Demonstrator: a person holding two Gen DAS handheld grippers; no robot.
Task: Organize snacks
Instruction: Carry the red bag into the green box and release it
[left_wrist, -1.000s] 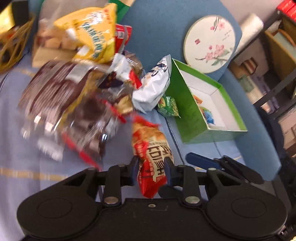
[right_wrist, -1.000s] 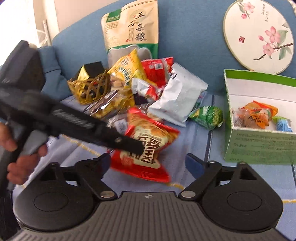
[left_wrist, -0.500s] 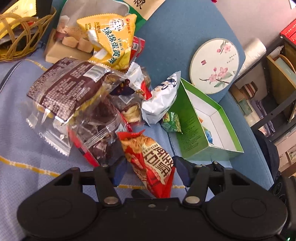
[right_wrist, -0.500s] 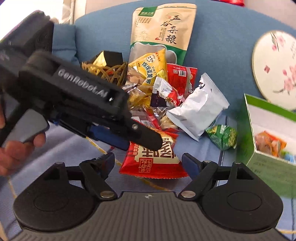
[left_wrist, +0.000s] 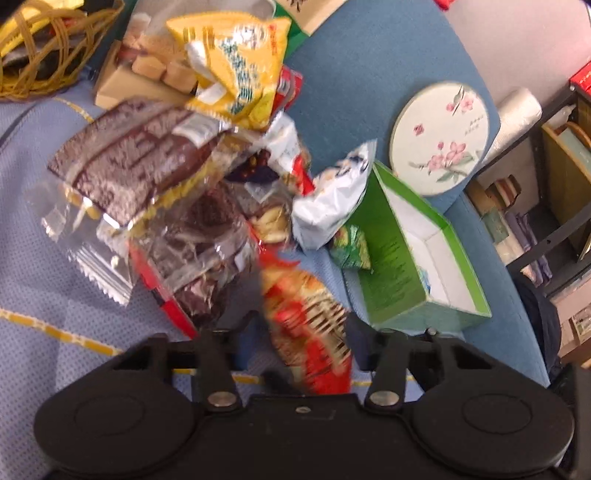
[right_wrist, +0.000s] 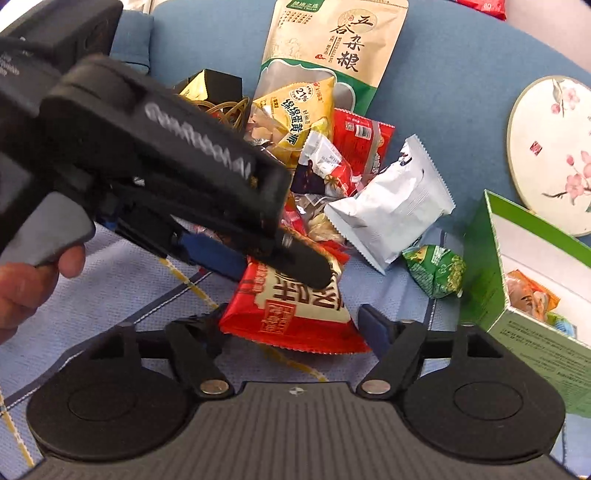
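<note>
A red snack packet (left_wrist: 306, 317) (right_wrist: 295, 310) lies on the light blue cushion in front of the snack pile. My left gripper (left_wrist: 299, 332) (right_wrist: 280, 275) straddles it. Its jaws are closing with the packet between them, and a gap still shows at the left finger (left_wrist: 242, 332). My right gripper (right_wrist: 295, 325) stands open at the packet's near edge, one fingertip at each lower corner. An open green box (left_wrist: 399, 273) (right_wrist: 476, 266) stands to the right with a few small snacks inside.
Beyond the packet is a pile of several snack bags, among them a white packet (right_wrist: 391, 206) and a small green one (right_wrist: 436, 271). A wicker basket (left_wrist: 37, 55) sits far left. A round floral fan (left_wrist: 439, 136) leans on the sofa back. Shelves (left_wrist: 554, 221) stand at the right.
The left gripper was shut on the red packet a second ago, then spread its jaws and let it down onto the cushion. The right gripper rolled and came up to the packet.
</note>
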